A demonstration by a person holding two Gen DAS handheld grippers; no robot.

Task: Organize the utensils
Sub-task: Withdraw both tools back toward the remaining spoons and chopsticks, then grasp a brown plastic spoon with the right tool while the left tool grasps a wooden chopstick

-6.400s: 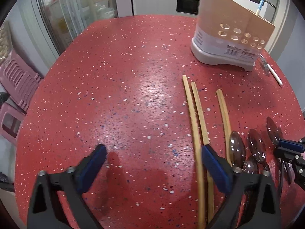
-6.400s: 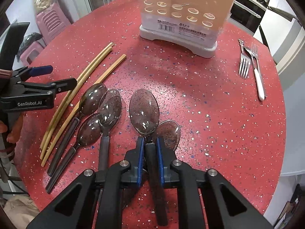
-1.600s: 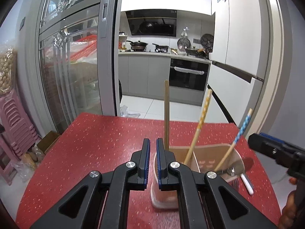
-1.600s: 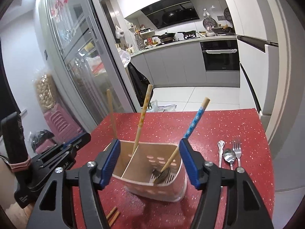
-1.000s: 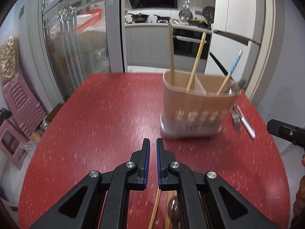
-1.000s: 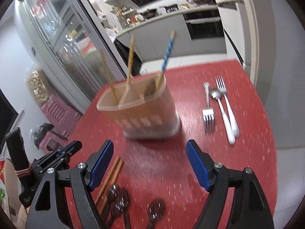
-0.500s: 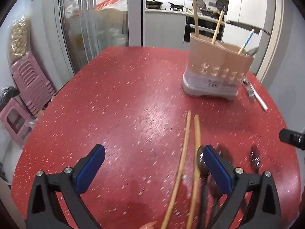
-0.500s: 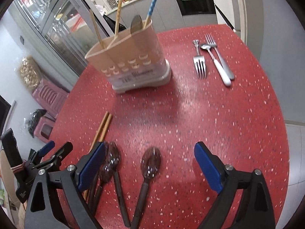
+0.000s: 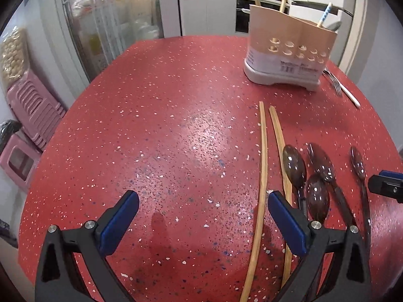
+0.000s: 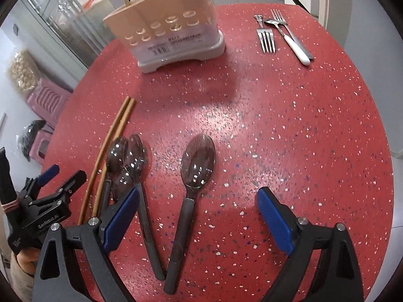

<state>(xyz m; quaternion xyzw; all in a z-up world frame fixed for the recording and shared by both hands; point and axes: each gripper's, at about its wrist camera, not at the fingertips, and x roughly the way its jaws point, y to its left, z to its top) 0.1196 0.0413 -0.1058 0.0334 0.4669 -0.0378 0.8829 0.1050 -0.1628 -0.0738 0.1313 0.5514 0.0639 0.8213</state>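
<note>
On the red table (image 9: pixel 176 130) my left tool (image 9: pixel 201 222) and right tool (image 10: pixel 197 220) now gape empty, back down over the spoons (image 10: pixel 197 161) and chopsticks (image 9: pixel 262 166); the holder (image 9: pixel 287 52) has gained a chopstick and spoon.

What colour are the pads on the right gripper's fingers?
Blue pads on black plastic fingers, clearest in the right wrist view.

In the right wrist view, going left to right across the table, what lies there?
Left gripper → two wooden chopsticks → cluster of dark spoons → single dark spoon, lying between the open right gripper fingers → forks and white-handled utensils at the far right. The utensil holder stands behind.
</note>
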